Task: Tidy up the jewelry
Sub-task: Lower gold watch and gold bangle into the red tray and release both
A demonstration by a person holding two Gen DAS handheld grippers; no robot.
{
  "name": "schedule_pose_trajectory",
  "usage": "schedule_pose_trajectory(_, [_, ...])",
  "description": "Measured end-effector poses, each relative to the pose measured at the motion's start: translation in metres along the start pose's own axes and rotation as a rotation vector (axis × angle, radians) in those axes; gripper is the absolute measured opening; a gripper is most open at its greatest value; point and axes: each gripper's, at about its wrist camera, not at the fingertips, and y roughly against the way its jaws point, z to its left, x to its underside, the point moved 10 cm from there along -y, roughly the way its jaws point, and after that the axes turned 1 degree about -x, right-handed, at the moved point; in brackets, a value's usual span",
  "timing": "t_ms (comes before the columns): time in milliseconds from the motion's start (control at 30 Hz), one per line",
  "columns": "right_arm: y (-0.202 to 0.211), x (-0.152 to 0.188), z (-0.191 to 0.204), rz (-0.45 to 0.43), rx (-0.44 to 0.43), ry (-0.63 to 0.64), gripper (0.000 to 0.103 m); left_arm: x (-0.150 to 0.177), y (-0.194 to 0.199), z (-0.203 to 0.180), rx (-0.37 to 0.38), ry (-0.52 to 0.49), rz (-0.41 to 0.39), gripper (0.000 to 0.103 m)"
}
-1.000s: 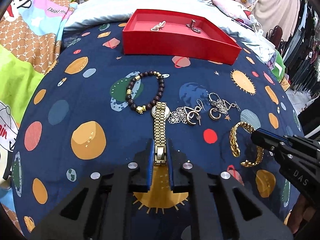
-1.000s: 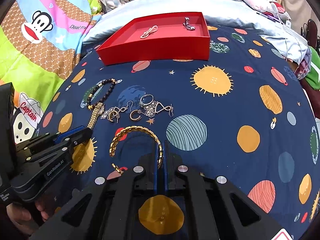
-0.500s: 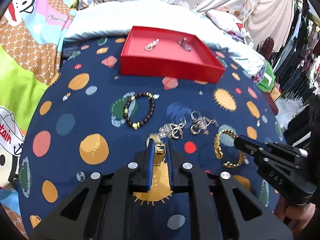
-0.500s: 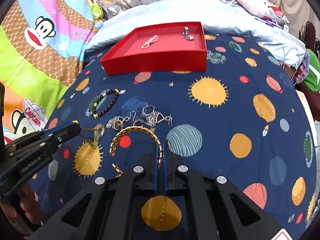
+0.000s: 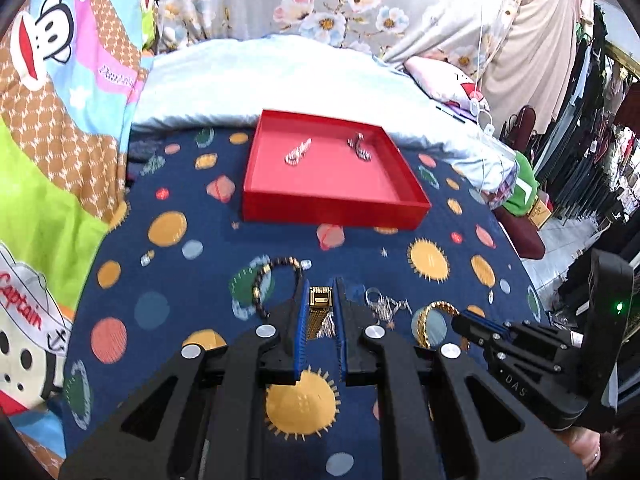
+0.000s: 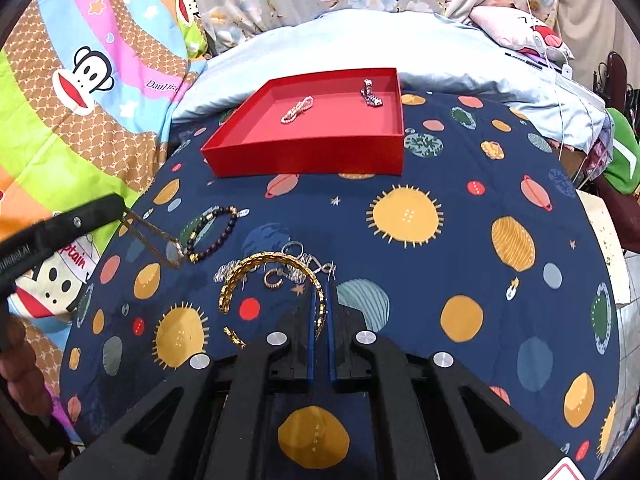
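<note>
My left gripper (image 5: 321,292) is shut on the band of a gold watch (image 5: 320,300), which hangs clear of the cloth. In the right wrist view the watch (image 6: 160,242) dangles from the left gripper (image 6: 114,210) at the far left. My right gripper (image 6: 320,296) is shut on one end of a gold chain bangle (image 6: 272,260), held just above the cloth. A red tray (image 5: 332,210) sits at the back with a pale bracelet (image 5: 298,152) and a dark silver piece (image 5: 360,148) inside.
A dark beaded bracelet (image 6: 216,232) and a tangle of silver earrings (image 6: 298,270) lie on the navy planet-print cloth (image 6: 460,240) between the grippers and the tray (image 6: 304,160). A pale blue pillow (image 5: 260,80) lies behind the tray. Hanging clothes (image 5: 580,140) stand to the right.
Both grippers have risen. The watch has come up off the cloth and now hangs from the left gripper. The bangle has lifted slightly with the right gripper.
</note>
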Motion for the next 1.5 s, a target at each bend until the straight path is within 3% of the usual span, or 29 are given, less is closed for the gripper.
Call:
schedule_pose_trajectory(200, [-0.001,-0.029,-0.003,-0.051,0.011,0.021,0.004,-0.029,-0.003,0.001,-0.004,-0.015,-0.038,0.011])
schedule_pose_trajectory(400, [-0.009,-0.079,-0.017,-0.111,0.025,0.029,0.004,-0.072,-0.013,0.001,-0.026,-0.047,-0.095,0.011])
schedule_pose_trajectory(733, [-0.049,-0.154,-0.033,-0.149,0.05,0.036,0.004,-0.14,-0.063,0.003,-0.053,-0.08,-0.136,0.011])
schedule_pose_trajectory(1000, [-0.095,-0.184,-0.041,-0.118,0.054,0.022,0.004,-0.151,-0.111,0.007,-0.059,-0.07,-0.088,0.011])
schedule_pose_trajectory(1500, [-0.17,-0.183,-0.054,0.0,0.119,0.06,0.008,-0.14,-0.195,0.036,-0.05,-0.016,0.075,0.011])
